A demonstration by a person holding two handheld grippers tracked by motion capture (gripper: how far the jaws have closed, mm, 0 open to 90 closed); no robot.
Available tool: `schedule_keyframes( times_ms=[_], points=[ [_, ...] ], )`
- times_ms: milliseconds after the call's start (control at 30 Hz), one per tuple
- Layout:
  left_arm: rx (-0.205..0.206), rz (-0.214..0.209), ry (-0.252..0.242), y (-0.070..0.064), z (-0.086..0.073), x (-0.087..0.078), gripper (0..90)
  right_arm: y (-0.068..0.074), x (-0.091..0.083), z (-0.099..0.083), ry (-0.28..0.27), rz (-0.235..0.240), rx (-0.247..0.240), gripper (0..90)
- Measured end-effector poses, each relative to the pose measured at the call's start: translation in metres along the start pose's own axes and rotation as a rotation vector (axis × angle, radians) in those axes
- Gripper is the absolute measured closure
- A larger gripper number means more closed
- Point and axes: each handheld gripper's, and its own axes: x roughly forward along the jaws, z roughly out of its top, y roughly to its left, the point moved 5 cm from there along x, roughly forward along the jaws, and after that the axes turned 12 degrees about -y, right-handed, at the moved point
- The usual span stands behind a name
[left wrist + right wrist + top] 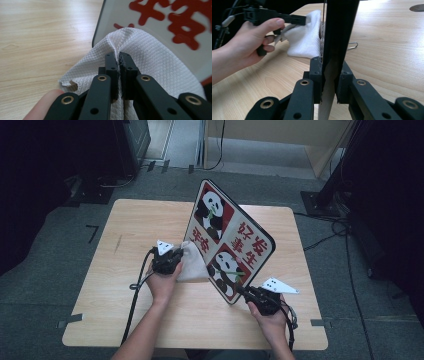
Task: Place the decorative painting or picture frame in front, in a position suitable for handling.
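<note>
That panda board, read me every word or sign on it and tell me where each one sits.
"平安": red characters on the board, in the white square near the cloth.
"好事发生": red characters in the white square on the board's far side, in two columns.
In the left gripper view, red strokes above the cloth are cropped and blurred, not readable.
The panda panels carry no words that I can make out.

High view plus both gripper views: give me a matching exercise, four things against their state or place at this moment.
Things:
1. left tool
2. right tool
3. white cloth
4. panda board

States:
A. held tilted up on its edge above the table
B. shut on the board's lower corner
C. bunched and pressed against the board's printed face
D. shut on a fold of fabric

Pairs: 1-D, 2-B, 3-C, 4-A
</note>
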Motion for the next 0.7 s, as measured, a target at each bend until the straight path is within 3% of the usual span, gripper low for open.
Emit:
schedule_keyframes(
  times_ms=[67,133,233,333,400,567,700],
  points=[
    [0.010,0.011,0.027,0.002,-0.004,0.003,84.9,0.000,0.000,0.000,-0.002,0.002,0.001,79.2],
    [0.004,-0.003,0.032,0.001,-0.005,0.003,76.5,0.000,0.000,0.000,-0.002,0.002,0.001,79.2],
    [0.002,-0.087,0.026,-0.006,-0.006,0.000,58.6,0.000,0.000,0.000,-0.001,0.003,0.002,79.2],
    [0.049,-0.172,0.042,-0.014,-0.011,-0.003,39.9,-0.001,0.000,0.000,0.003,0.003,0.000,79.1],
    [0.057,-0.174,0.077,-0.016,-0.016,-0.002,31.5,-0.001,0.000,0.000,0.003,0.002,-0.001,79.1],
    [0.107,-0.169,0.190,-0.017,-0.031,0.002,25.9,-0.001,0.000,0.001,0.003,0.002,-0.001,79.2],
    [0.199,-0.157,0.234,-0.021,-0.037,0.001,26.2,-0.001,0.000,0.000,0.003,0.002,0.003,79.2]
  ],
)
